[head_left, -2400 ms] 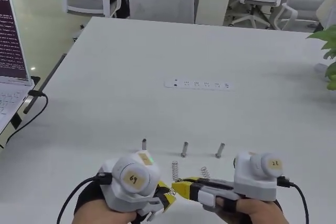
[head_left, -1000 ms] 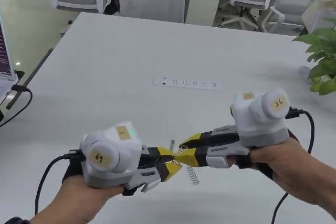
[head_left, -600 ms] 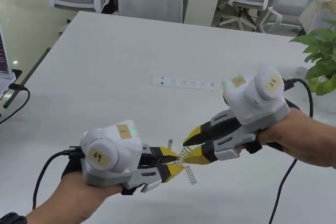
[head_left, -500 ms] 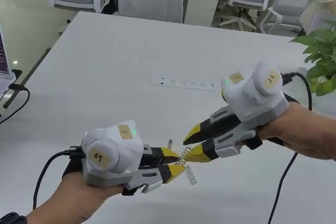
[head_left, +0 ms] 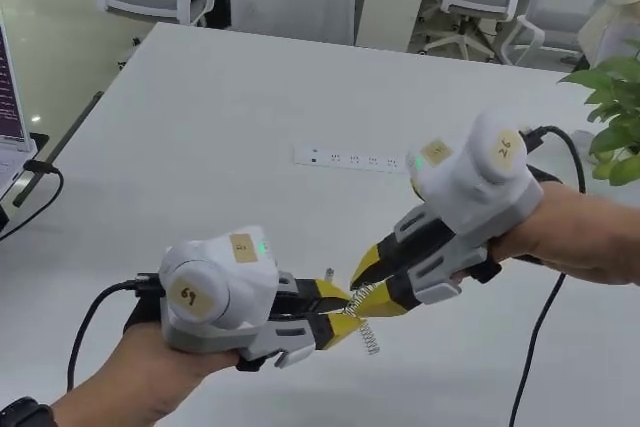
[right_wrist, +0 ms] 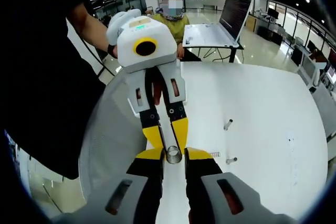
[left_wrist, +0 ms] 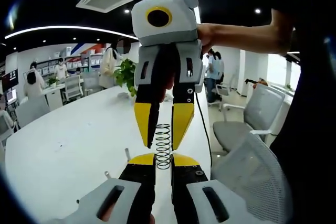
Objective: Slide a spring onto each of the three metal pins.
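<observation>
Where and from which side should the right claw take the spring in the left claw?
Probably the free coils of the spring past the left claw. Bring the right claw end-on, facing the left one, jaws across the coil sides: the spring sticks straight out.

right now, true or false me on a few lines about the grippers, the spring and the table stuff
The left gripper grips one end of the spring. True.
The right gripper rests on the table. False: it is held in the air, its jaws either side of the spring.
A power strip lies on the table beyond the grippers. True.
Springs sit on the pins. False: the pins seen in the right gripper view stand bare.
The laptop sits beside the plant. False: laptop at the left edge, plant at the right.
</observation>
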Tool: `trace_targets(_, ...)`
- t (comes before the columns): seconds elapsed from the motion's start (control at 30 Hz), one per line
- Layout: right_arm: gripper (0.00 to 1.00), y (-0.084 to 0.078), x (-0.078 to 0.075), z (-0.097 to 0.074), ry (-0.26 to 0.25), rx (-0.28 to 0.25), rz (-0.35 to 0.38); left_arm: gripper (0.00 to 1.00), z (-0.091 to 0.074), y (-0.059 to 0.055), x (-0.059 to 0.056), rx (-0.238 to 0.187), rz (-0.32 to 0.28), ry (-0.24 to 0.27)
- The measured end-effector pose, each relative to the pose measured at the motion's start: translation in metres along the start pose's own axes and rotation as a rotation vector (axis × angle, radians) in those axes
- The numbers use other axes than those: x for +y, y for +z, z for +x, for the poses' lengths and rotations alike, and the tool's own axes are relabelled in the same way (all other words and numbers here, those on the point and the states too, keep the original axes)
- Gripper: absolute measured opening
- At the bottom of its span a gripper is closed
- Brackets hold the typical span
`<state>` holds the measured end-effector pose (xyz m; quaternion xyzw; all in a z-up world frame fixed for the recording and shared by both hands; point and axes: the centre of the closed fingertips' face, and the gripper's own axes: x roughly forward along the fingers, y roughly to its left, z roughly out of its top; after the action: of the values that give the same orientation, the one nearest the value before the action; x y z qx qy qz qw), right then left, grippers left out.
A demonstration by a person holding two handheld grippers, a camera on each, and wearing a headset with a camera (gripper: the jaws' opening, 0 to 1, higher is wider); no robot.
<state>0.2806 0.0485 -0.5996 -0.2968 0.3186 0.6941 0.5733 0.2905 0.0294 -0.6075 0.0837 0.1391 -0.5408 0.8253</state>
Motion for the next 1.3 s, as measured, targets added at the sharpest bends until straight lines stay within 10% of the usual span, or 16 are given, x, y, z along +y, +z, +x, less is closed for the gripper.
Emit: trace_targets(1.3,0.08,-0.021,0.009,0.029,0.04,0.146,-0.143,0.02,0.006,-0.028,-0.007,0.031,-0.034,-0.042)
